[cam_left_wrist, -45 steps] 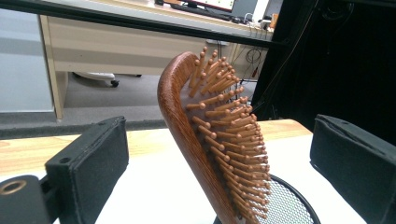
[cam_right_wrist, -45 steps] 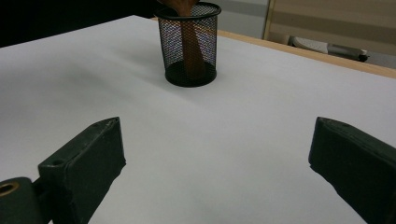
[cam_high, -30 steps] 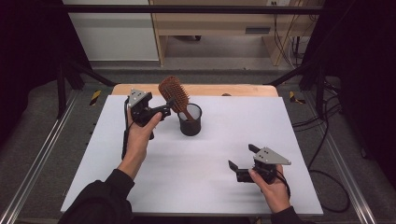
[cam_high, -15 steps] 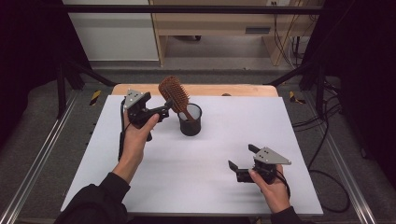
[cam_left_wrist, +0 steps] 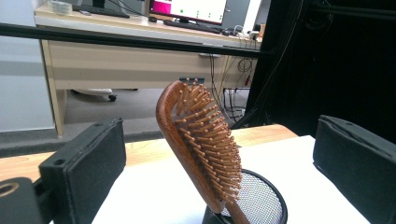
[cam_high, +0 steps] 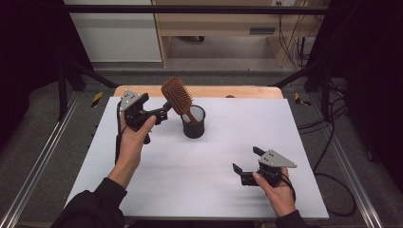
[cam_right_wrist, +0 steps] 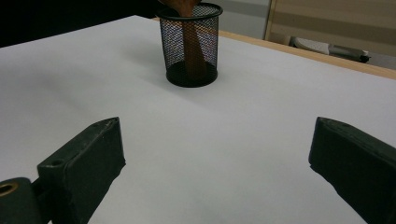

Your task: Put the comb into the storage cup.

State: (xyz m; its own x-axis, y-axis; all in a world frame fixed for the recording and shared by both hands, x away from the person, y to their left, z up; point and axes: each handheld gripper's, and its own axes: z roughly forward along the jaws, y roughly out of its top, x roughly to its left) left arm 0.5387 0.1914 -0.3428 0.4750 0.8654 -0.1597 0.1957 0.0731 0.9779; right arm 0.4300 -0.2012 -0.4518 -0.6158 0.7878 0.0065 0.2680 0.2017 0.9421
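A brown wooden hairbrush [cam_high: 177, 96] stands handle-down in a black mesh cup [cam_high: 193, 121] at the back middle of the white table, leaning left with its bristles facing right. My left gripper [cam_high: 159, 114] is just left of the brush head, held above the table, open and empty. In the left gripper view the hairbrush [cam_left_wrist: 201, 154] rises between the wide-apart jaws without touching either, with the cup [cam_left_wrist: 266, 205] below it. My right gripper [cam_high: 245, 159] sits low at the front right, open and empty. The mesh cup [cam_right_wrist: 189, 44] lies well ahead of it.
The white table top [cam_high: 228, 142] sits on a wooden board [cam_high: 247, 91] that shows along the far edge. Metal frame rails [cam_high: 38, 161] run down both sides. A desk [cam_high: 214, 23] stands beyond the table, and cables [cam_high: 328, 142] trail at the right.
My left gripper has drawn back a little to the left, away from the brush head. The brush, the cup and my right gripper have stayed put.
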